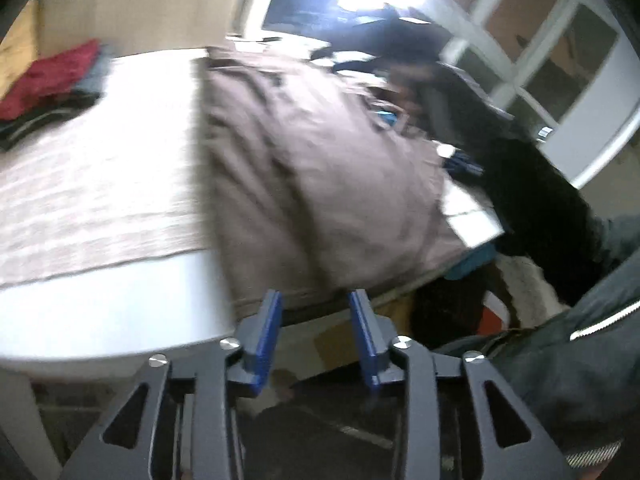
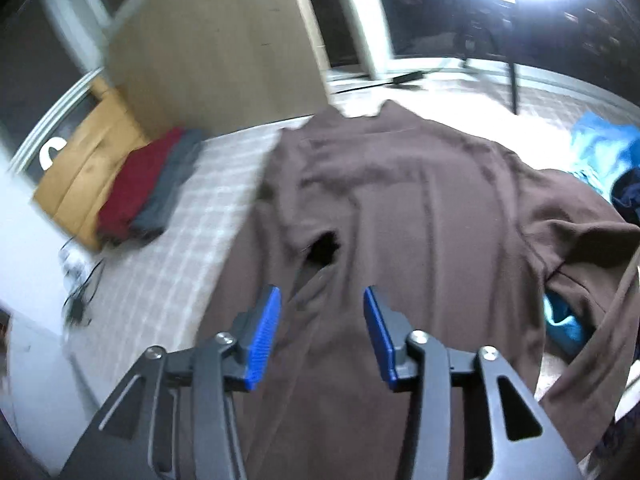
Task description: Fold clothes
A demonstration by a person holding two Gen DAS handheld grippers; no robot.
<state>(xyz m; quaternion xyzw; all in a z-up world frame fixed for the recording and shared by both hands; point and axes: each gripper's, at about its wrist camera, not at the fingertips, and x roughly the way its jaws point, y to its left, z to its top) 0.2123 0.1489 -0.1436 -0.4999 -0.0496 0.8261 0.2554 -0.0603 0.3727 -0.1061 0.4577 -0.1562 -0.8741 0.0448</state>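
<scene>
A garment (image 2: 400, 208) is spread on the table (image 2: 192, 240). Folded clothes (image 2: 148, 192) are stacked at its left, apart from it.

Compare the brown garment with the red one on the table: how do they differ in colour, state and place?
The brown garment lies spread out, wrinkled and unfolded; the red garment is folded small. Brown fills the middle of the table; red sits near its far edge beside a grey garment. Both rest on the table.

Showing matt, soft brown cloth shirt (image 2: 400, 208); ribbed blue plastic fingers (image 2: 262, 340) on dark matt metal; glossy white counter (image 1: 120, 312) under woven checked cloth (image 2: 180, 248).
</scene>
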